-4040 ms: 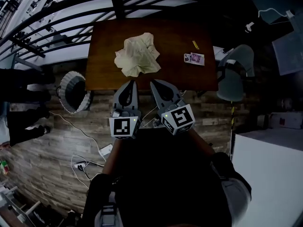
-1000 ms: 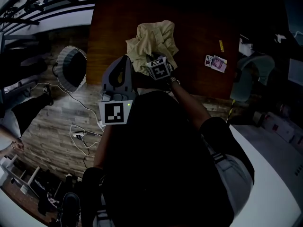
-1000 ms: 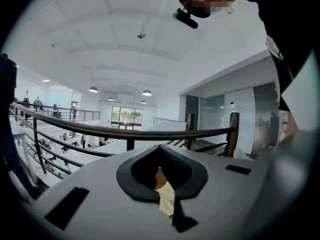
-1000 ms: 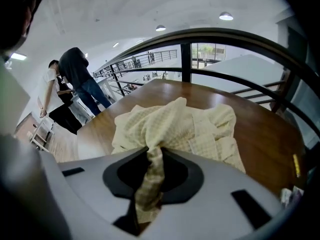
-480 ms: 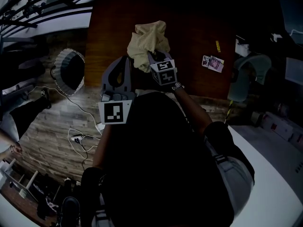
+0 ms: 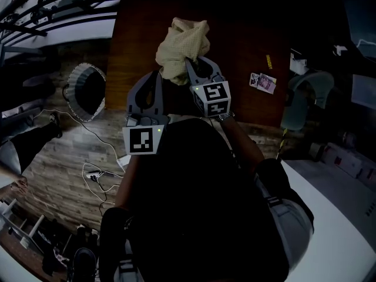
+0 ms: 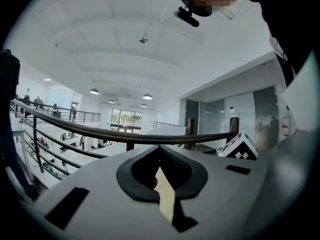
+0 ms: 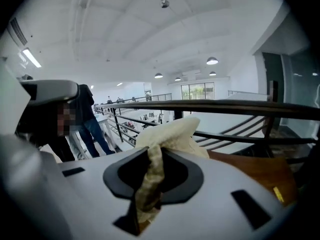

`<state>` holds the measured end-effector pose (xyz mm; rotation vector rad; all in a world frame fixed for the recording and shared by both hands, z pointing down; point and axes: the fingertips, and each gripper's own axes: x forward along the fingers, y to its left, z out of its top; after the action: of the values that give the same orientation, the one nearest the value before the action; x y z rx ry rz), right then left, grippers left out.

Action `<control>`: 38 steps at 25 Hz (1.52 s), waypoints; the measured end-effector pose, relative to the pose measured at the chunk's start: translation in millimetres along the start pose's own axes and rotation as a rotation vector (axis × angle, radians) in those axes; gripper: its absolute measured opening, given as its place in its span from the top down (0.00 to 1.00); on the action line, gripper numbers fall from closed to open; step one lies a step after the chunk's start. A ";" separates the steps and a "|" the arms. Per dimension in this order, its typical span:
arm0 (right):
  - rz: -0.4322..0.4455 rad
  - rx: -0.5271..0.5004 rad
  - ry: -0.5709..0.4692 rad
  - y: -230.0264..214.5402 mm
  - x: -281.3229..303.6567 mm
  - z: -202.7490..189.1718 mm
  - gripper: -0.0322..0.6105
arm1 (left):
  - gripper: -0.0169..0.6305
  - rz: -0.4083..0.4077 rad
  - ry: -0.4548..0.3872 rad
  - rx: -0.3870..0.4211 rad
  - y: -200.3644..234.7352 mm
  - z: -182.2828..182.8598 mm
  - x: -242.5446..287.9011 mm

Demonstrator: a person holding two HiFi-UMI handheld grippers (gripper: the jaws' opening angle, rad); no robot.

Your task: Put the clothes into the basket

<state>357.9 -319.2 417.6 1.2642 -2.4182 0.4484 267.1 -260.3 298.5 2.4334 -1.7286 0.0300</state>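
The left gripper (image 6: 156, 75) hangs at the table (image 6: 241, 46)'s front edge, jaws together on nothing. Just beyond, the right gripper (image 6: 196, 64) pinches a fold of the yellow cloth (image 6: 182, 40), bunched ahead of its jaws over the table's front-left part. Lift it clear, then swing left over the basket (image 6: 77, 75), on the floor beside the left edge.

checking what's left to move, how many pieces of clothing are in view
1: a pale yellow garment, pinched in the right gripper, held over the table. None shows in the floor basket, but its dark inside could hide one.
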 end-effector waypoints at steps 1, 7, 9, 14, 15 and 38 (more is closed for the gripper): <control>0.001 -0.006 -0.019 2.0 -2.1 7.6 0.84 | 0.95 0.006 -0.005 -0.002 2.1 1.4 -1.3; 0.021 -0.041 -0.101 9.7 -7.3 39.1 0.84 | 0.96 0.057 -0.011 -0.008 14.6 2.7 -12.0; 0.030 -0.051 -0.123 14.0 -10.8 45.3 0.84 | 0.96 0.076 -0.021 -0.009 17.4 3.4 -17.6; 0.066 -0.080 -0.169 36.7 -18.6 59.7 0.84 | 0.96 0.126 -0.055 -0.030 28.5 5.4 -37.9; 0.075 -0.087 -0.177 42.7 -19.7 62.5 0.84 | 0.96 0.136 -0.064 -0.037 30.8 6.0 -43.5; 0.336 -0.245 -0.200 243.7 -8.8 83.2 0.84 | 0.96 0.403 -0.175 -0.084 148.0 9.0 -182.9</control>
<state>145.1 -216.6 314.6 0.8370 -2.7653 0.1085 66.4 -137.7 287.3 2.0452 -2.2199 -0.2103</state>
